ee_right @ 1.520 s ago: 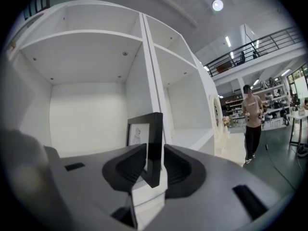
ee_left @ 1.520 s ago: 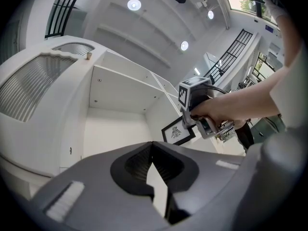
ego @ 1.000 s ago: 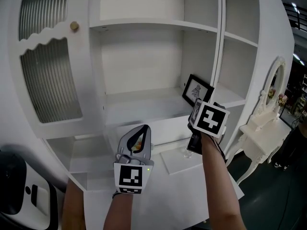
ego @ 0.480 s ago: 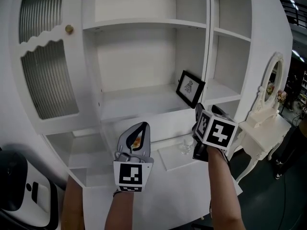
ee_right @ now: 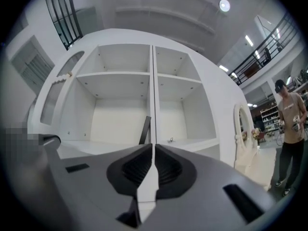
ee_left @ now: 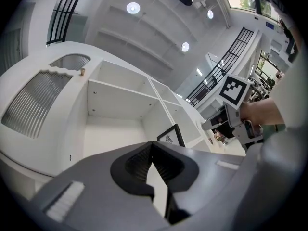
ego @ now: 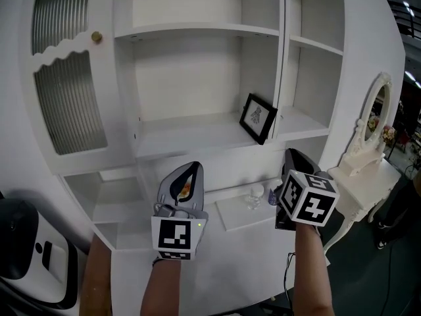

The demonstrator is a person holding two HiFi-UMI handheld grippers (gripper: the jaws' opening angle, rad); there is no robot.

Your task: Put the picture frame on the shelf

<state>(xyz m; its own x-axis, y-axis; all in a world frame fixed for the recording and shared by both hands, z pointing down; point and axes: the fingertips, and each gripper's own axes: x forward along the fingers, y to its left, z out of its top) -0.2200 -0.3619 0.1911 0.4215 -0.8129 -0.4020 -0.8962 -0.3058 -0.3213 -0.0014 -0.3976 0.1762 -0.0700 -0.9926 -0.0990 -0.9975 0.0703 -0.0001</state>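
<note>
The black picture frame (ego: 258, 117) stands tilted on the middle shelf (ego: 184, 135) of the white cabinet, leaning against the divider. It also shows in the left gripper view (ee_left: 169, 134) and edge-on in the right gripper view (ee_right: 145, 129). My right gripper (ego: 290, 157) hangs below and to the right of the frame, apart from it. Its jaws are closing, tips almost together (ee_right: 153, 147), with nothing between them. My left gripper (ego: 189, 170) is held lower left of the frame, shut and empty (ee_left: 152, 146).
A ribbed cabinet door (ego: 66, 104) with a brass knob stands at left. A small glass ornament (ego: 255, 195) sits on the lower ledge. A white dressing table with oval mirror (ego: 371, 137) is at right. A person (ee_right: 291, 129) stands far right.
My right gripper has drawn back from the frame, down and to the right. The frame stays leaning on the shelf. The left gripper has barely moved.
</note>
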